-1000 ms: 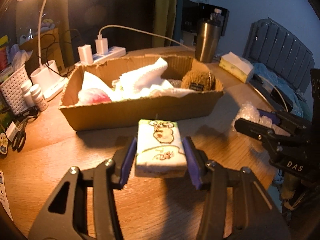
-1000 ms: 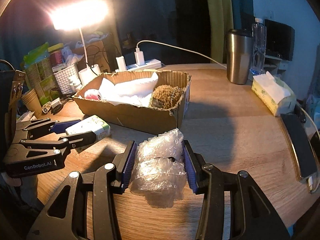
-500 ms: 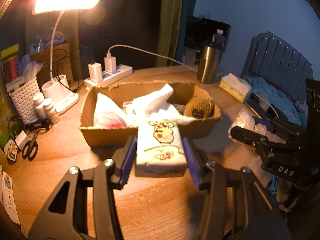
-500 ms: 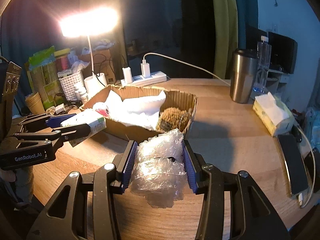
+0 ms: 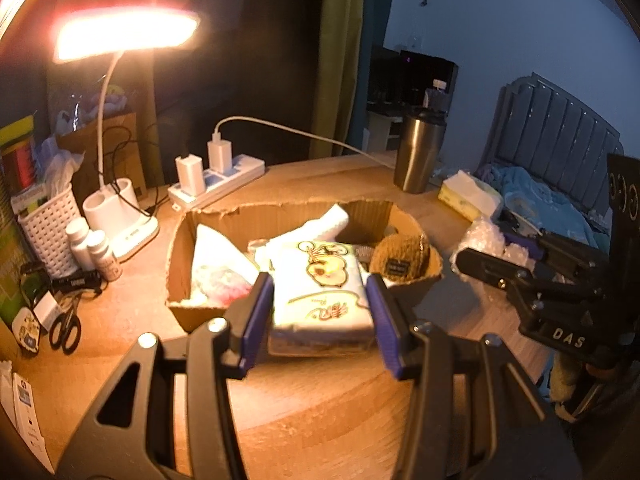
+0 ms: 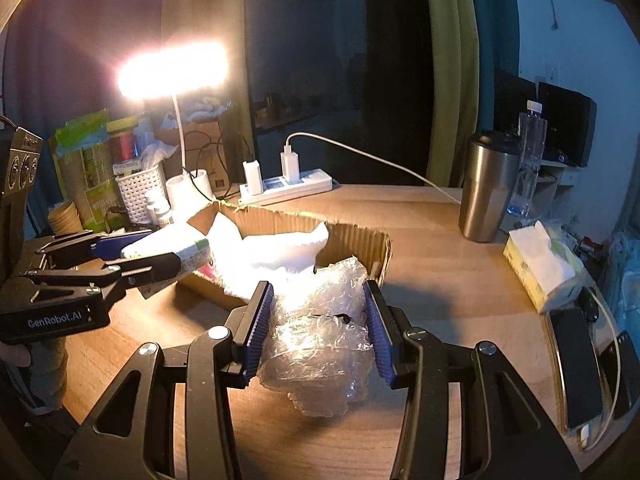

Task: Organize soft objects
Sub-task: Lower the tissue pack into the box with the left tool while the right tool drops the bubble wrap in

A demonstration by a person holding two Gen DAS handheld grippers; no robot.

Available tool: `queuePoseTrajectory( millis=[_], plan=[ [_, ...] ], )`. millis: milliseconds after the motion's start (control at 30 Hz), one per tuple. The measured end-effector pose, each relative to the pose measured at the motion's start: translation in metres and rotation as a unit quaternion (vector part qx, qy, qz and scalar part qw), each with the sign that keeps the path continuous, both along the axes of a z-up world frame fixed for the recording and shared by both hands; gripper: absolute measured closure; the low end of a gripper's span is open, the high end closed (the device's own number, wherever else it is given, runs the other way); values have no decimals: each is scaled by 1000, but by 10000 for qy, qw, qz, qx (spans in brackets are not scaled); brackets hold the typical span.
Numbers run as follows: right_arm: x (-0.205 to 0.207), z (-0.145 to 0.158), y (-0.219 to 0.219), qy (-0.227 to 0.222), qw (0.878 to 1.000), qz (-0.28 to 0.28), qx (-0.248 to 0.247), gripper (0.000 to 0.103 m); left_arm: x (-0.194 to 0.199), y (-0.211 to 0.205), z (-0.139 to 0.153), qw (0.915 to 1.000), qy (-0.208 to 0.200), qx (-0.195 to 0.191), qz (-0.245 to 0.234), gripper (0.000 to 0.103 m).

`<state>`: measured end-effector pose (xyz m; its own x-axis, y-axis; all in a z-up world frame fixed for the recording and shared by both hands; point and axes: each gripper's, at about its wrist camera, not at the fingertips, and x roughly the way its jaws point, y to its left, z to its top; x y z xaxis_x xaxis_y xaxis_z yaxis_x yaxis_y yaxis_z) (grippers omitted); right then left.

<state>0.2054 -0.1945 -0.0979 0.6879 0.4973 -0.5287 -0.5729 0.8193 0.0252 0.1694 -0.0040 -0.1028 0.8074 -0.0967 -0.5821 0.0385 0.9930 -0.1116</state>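
Gripping a cartoon-printed tissue pack [image 5: 320, 292] between the left gripper [image 5: 320, 312] pads, jaws partway closed, above the near wall of the cardboard box [image 5: 180, 248]. Clamping a bubble-wrap wad [image 6: 320, 332] in the right gripper [image 6: 318, 332], likewise half-closed, off the wooden table [image 6: 440, 272] just beside the box's near corner.

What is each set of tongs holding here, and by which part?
Left tongs: tissue pack, clamped across its long sides. Right tongs: bubble wrap wad, squeezed at its sides.
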Motion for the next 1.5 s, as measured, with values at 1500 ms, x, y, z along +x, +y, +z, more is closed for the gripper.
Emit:
queuePoseTrajectory(
  millis=[1500],
  plan=[
    [94, -18, 19, 205, 9995, -197, 140, 55, 104, -9, -46, 9971, 276, -467, -526, 25]
  ],
)
